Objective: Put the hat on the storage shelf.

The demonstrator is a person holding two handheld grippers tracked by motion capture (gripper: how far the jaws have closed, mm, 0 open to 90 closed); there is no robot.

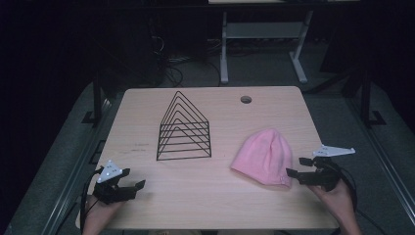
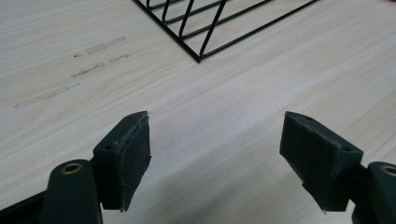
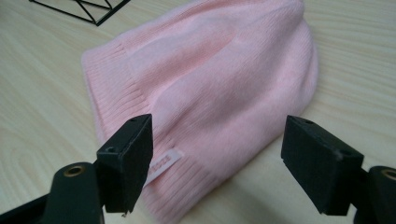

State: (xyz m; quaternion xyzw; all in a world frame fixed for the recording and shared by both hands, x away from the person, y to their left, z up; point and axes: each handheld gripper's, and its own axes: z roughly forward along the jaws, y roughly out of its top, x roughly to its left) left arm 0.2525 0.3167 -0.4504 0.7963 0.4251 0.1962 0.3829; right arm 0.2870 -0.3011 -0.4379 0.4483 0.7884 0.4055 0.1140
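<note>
A pink knitted beanie [image 1: 265,155] lies flat on the wooden table [image 1: 205,196], right of centre. My right gripper [image 1: 297,167] hovers at the beanie's ribbed brim, open, its jaws spread wide with nothing between them. In the right gripper view the beanie [image 3: 210,88] lies just beyond the fingertips, a small white label [image 3: 164,164] on its brim. A black wire rack [image 1: 184,129] shaped like stacked triangles stands at the table's middle. My left gripper [image 1: 133,178] is open near the front left corner, over bare wood, with the wire rack's corner [image 2: 201,42] ahead of it.
A round cable hole [image 1: 246,99] sits near the table's far edge. Behind the table stand the white legs of another desk [image 1: 224,49] and dark floor with cables. Faint scuff marks [image 2: 74,74] show on the wood left of the rack.
</note>
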